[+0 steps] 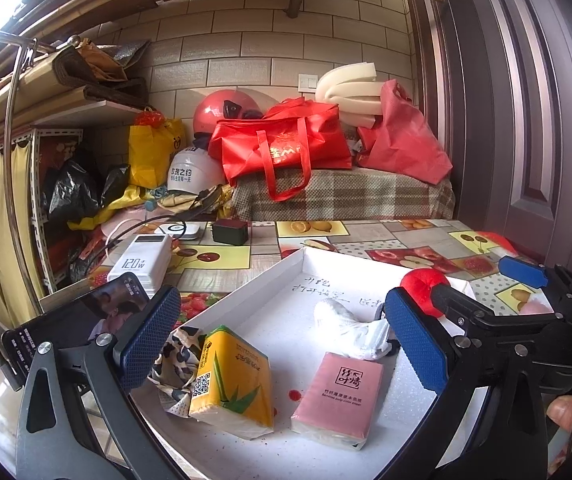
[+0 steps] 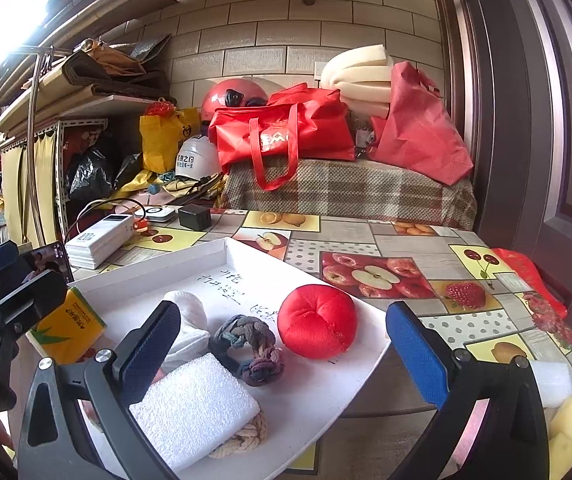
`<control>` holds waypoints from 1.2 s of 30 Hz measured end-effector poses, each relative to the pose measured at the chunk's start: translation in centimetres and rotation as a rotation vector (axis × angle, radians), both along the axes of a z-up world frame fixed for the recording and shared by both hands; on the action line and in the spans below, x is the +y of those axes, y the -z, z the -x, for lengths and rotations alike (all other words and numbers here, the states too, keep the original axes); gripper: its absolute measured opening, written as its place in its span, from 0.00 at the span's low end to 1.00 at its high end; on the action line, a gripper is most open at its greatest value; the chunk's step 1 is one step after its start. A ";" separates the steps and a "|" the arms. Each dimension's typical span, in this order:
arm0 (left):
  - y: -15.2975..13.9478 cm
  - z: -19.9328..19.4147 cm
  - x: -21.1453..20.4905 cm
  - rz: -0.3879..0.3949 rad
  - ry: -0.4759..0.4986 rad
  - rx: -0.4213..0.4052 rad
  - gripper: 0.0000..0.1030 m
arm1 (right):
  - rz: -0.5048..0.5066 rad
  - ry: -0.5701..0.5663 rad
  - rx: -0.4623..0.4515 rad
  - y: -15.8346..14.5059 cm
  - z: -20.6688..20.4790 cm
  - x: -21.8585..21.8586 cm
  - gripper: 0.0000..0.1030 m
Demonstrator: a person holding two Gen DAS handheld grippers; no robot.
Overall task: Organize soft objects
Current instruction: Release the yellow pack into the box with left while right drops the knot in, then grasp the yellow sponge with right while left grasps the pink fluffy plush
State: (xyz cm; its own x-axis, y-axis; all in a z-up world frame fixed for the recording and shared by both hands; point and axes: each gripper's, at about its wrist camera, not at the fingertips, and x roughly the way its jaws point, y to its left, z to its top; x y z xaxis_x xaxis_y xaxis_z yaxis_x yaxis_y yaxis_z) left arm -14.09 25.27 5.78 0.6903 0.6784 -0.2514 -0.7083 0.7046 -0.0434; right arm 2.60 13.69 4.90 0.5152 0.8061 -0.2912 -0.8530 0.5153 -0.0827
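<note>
Both tongs stood released, nothing gripped: left gripper (image 1: 282, 344) over yellow tissue pack (image 1: 232, 388), right gripper (image 2: 284, 354) over foam block (image 2: 196, 408). Advised: centre pads, squeeze gently.

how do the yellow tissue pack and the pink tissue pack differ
The yellow tissue pack carries green leaf art and a QR code; the pink tissue pack has only dark text. Yellow leans on patterned cloth; pink lies flat, apart. Both sit in the white tray.

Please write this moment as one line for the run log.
stage: before first pick | left gripper: jaws open, holding nothing | right gripper: jaws open, holding nothing | white tray: holds soft items
</note>
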 end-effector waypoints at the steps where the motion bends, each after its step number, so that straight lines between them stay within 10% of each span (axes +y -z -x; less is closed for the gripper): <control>1: 0.0 0.1 0.0 0.000 -0.002 -0.001 1.00 | -0.004 0.000 0.004 0.0 0.0 -0.2 1.00; 20: -0.1 0.3 -4.8 -0.021 0.095 0.007 1.00 | -0.079 -0.035 0.021 0.0 1.3 -9.3 1.00; 29: -0.2 -0.6 -8.4 -0.040 0.221 0.018 1.00 | -0.311 0.111 0.027 -1.4 -0.4 -17.7 1.00; 36: 0.0 -2.0 -10.4 0.051 0.361 0.045 1.00 | -0.233 0.223 0.286 0.3 -5.3 -21.7 1.00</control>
State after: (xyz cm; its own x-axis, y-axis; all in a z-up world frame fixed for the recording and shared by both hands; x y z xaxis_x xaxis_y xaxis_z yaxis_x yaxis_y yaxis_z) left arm -12.13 14.86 5.75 0.8704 0.3793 -0.3139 -0.4167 0.9071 -0.0592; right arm 7.87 -8.01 4.62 0.6094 0.7453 -0.2706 -0.6903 0.6666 0.2814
